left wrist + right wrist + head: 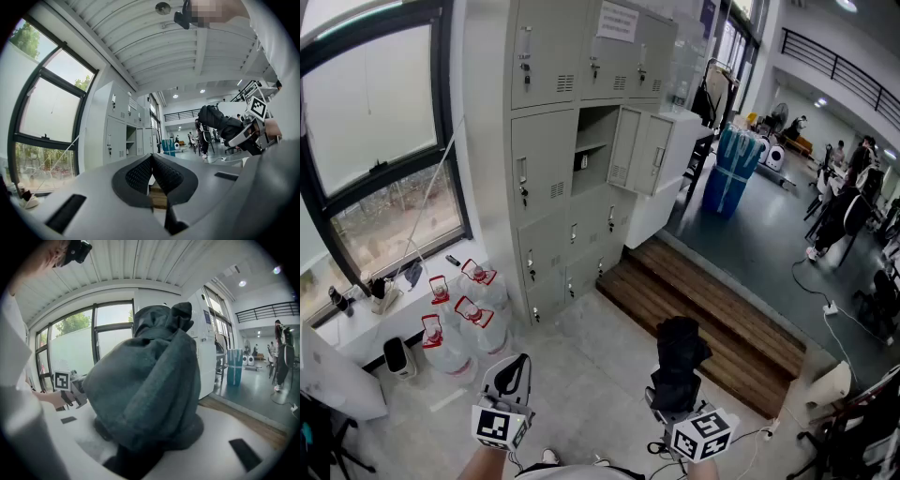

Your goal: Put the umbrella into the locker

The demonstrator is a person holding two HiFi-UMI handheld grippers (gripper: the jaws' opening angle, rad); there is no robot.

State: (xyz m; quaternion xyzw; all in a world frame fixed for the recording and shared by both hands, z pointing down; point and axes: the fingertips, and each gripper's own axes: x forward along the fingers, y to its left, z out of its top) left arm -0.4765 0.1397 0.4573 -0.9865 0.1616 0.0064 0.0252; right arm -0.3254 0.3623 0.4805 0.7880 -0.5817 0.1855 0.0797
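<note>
Umbrella, folded and dark, sits clamped in the right gripper. The left gripper is closed and empty. Grey lockers stand at eleven o'clock across the pale tiled floor.

Dark folded umbrella in right claw, lockers behind

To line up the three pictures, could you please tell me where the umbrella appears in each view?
Head view: the umbrella stands low, right of centre.
Left gripper view: the umbrella is at the right, mid-height.
Right gripper view: the umbrella fills the centre.
Shared landmark: the grey lockers.
</note>
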